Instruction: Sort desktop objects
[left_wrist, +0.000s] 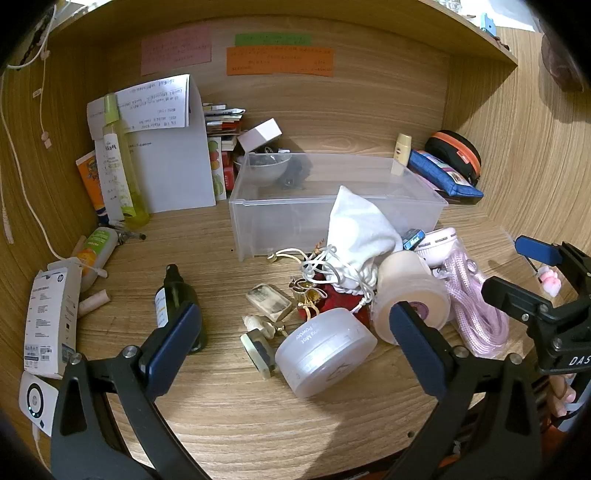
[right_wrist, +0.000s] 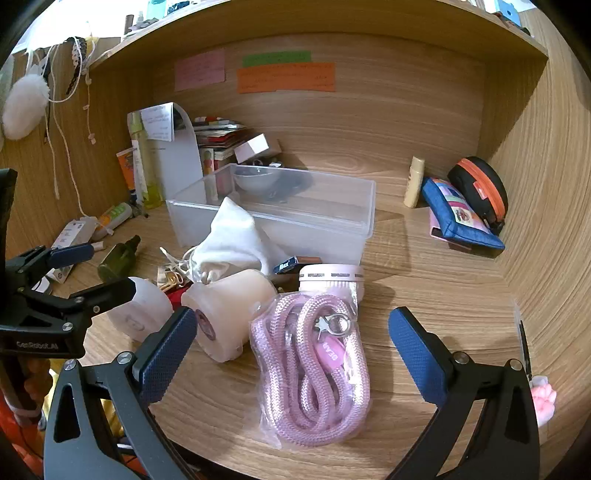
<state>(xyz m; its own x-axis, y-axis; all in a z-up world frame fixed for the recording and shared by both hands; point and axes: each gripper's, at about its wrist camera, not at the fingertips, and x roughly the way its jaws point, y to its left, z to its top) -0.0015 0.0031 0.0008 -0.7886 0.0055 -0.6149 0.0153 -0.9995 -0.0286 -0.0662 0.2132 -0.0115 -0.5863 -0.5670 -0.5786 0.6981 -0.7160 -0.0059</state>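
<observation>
Near the desk's (right_wrist: 424, 280) front edge, the right gripper (right_wrist: 293, 350) stood wide open and empty, its fingers (right_wrist: 413, 350) flanking but not touching a bagged pink cord (right_wrist: 314, 376) lying flat between them. Left of the cord, a cream jar (right_wrist: 229, 310) lay on its side, touching a white pouch (right_wrist: 232, 240) that leaned against the clear bin (right_wrist: 317, 218) at mid-desk. The left gripper (left_wrist: 291, 343) was likewise spread wide and held nothing; a powder tub (left_wrist: 325, 350), tipped on its side, lay between its fingers without contact. A dark bottle (left_wrist: 177, 295) lay just behind the left finger (left_wrist: 170, 343).
</observation>
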